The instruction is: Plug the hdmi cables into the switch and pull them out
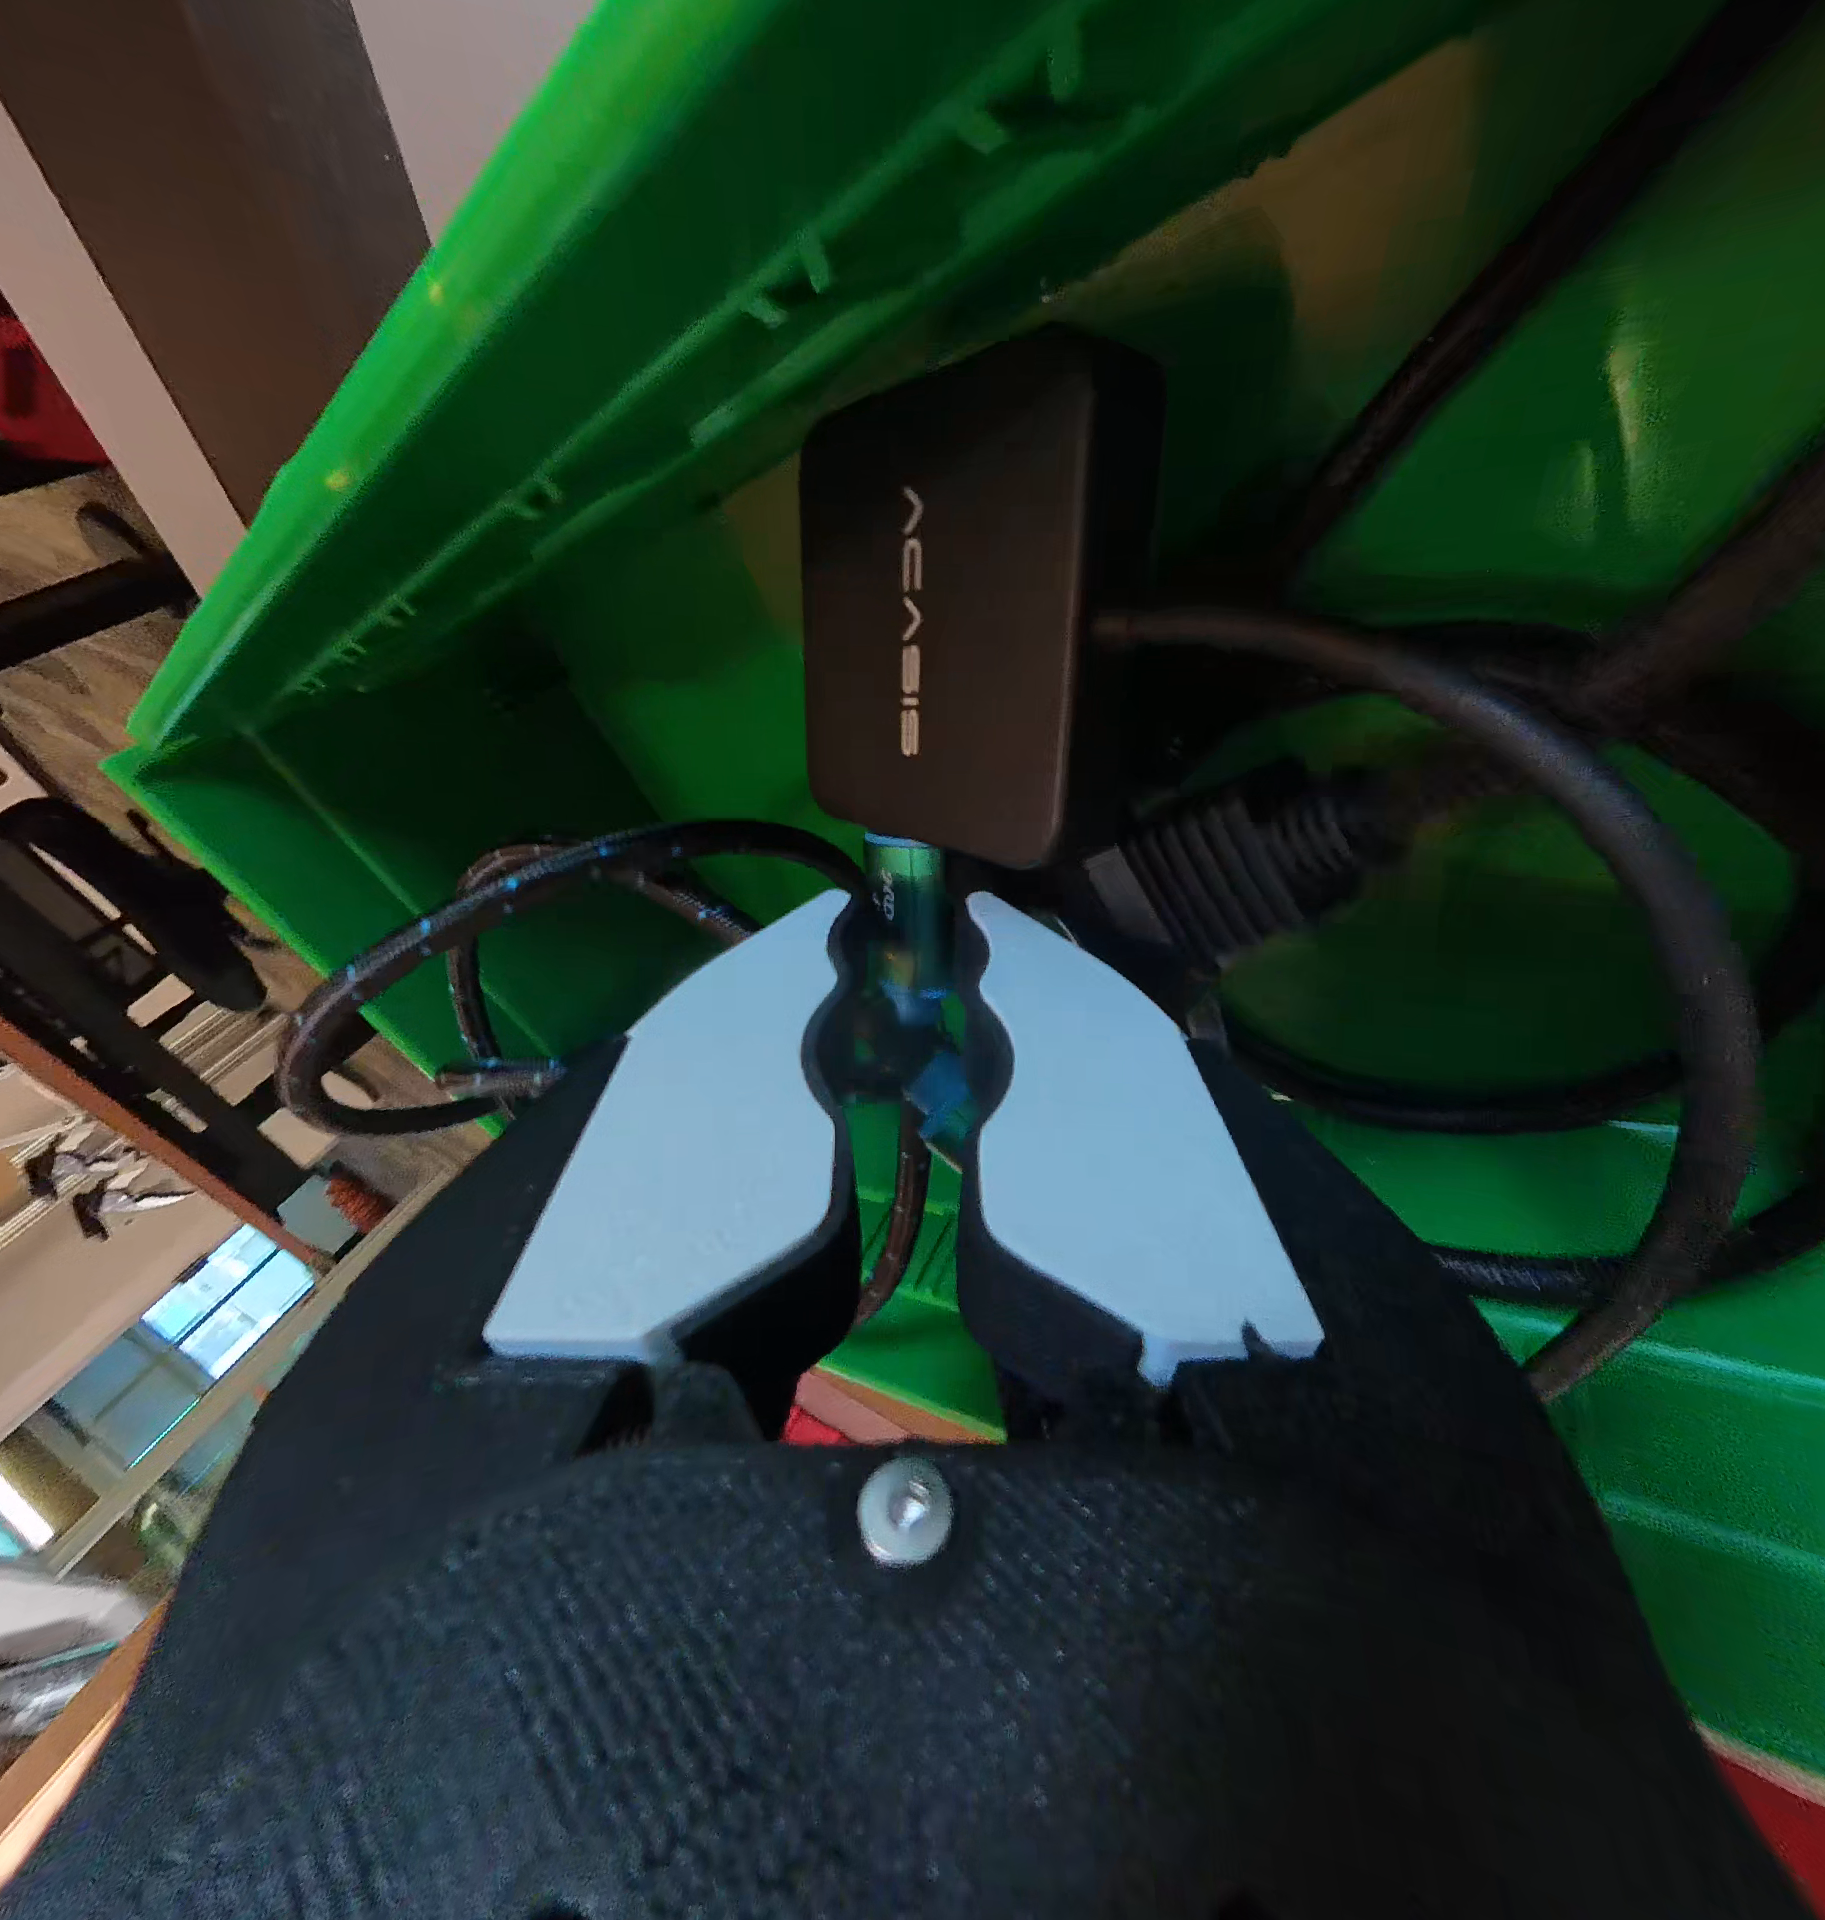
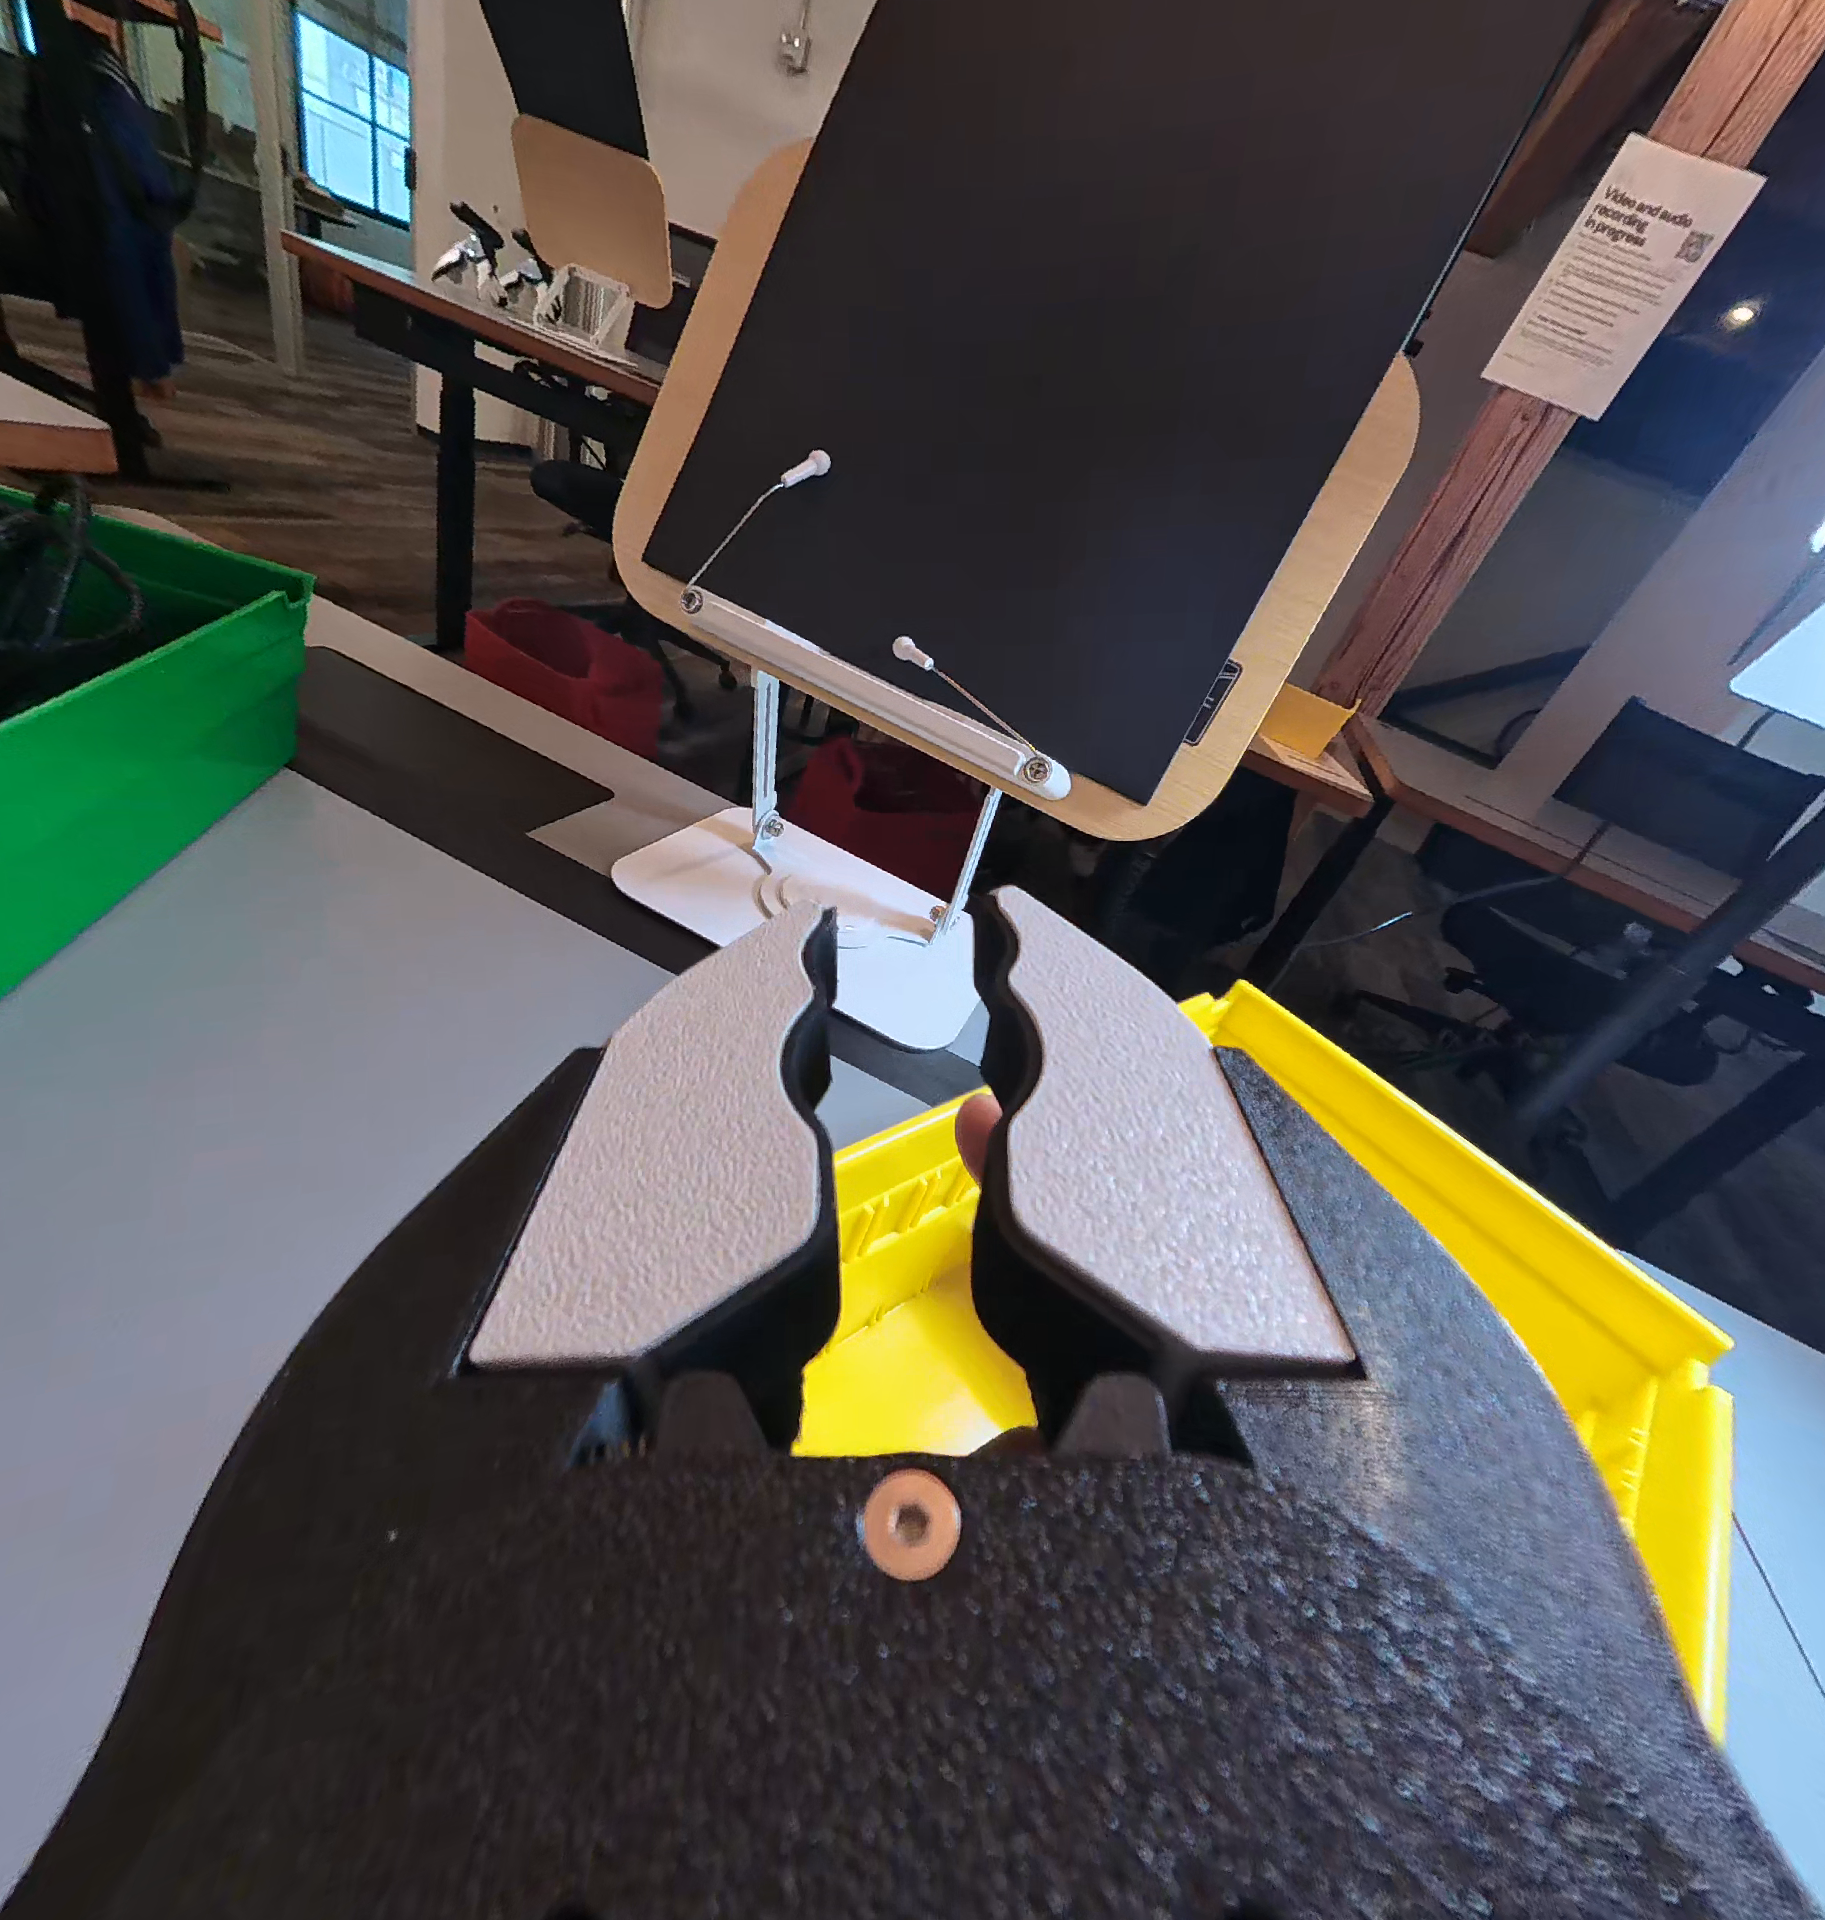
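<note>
The switch (image 1: 975, 603) lies in the green bin (image 1: 596, 343), and my left gripper (image 1: 903, 935) is clamped on a cable plug (image 1: 900, 883) at its near edge, seated or partway, I can't tell. I should keep the plug straight along its port. My right gripper (image 2: 903, 956) hangs open and empty above the yellow bin (image 2: 1407, 1184).

You are in an open office or lab workspace: long desks (image 2: 492, 312) on black legs, office chairs (image 2: 1573, 977) on wood-plank flooring, a paned window (image 2: 352, 125), a posted paper notice (image 2: 1625, 275) on a timber post, and green (image 2: 129, 717) and yellow (image 2: 1510, 1247) parts bins on your grey bench (image 2: 212, 1091).
</note>
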The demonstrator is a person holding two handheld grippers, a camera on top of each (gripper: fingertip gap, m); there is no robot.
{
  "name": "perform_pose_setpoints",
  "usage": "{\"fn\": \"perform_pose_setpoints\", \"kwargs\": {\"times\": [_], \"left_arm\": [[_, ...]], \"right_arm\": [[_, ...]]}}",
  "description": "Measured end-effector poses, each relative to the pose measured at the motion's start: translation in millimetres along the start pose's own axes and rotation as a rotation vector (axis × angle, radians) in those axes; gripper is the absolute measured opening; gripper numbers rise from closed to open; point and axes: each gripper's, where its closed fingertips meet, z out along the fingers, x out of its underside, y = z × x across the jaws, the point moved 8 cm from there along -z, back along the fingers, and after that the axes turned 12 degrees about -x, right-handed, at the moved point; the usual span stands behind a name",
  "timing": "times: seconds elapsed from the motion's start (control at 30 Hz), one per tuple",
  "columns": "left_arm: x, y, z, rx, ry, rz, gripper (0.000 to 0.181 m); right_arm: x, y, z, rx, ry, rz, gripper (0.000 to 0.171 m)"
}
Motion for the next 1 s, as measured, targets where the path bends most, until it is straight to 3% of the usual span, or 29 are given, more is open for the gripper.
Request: {"fn": "perform_pose_setpoints", "kwargs": {"times": [0.1,0.2,0.33,0.47,0.63,0.73,0.83,1.0], "left_arm": [[12.2,5.5,-28.5,0.036,-0.143,-0.116,0.016],[32.5,24.0,-71.1,0.085,-0.409,-0.343,0.016],[61.2,52.2,-118.9,0.023,-0.741,-0.633,0.014],[57.6,61.0,-156.8,-0.067,-0.962,-0.769,0.014],[8.9,58.2,-196.3,-0.110,-1.096,-0.777,0.014],[-38.8,43.1,-212.1,-0.174,-1.069,-0.702,0.014],[-93.6,23.9,-210.0,-0.210,-0.989,-0.595,0.013],[-161.9,-6.5,-192.8,-0.094,-0.908,-0.399,0.013]], "right_arm": [[-1.5,-4.3,-2.8,-0.003,-0.012,0.031,0.025],[-8.7,-3.6,-4.7,-0.036,-0.041,0.100,0.025],[-24.6,9.7,-7.8,-0.088,-0.078,0.087,0.024],[-48.3,27.5,-11.9,-0.174,-0.126,0.017,0.023],[-92.1,48.9,-21.1,-0.325,-0.213,-0.116,0.026],[-101.9,64.2,-31.4,-0.421,-0.175,-0.250,0.043],[-93.8,71.4,-40.8,-0.425,-0.082,-0.419,0.056],[-63.0,76.9,-33.0,-0.366,0.066,-0.699,0.058]]}}
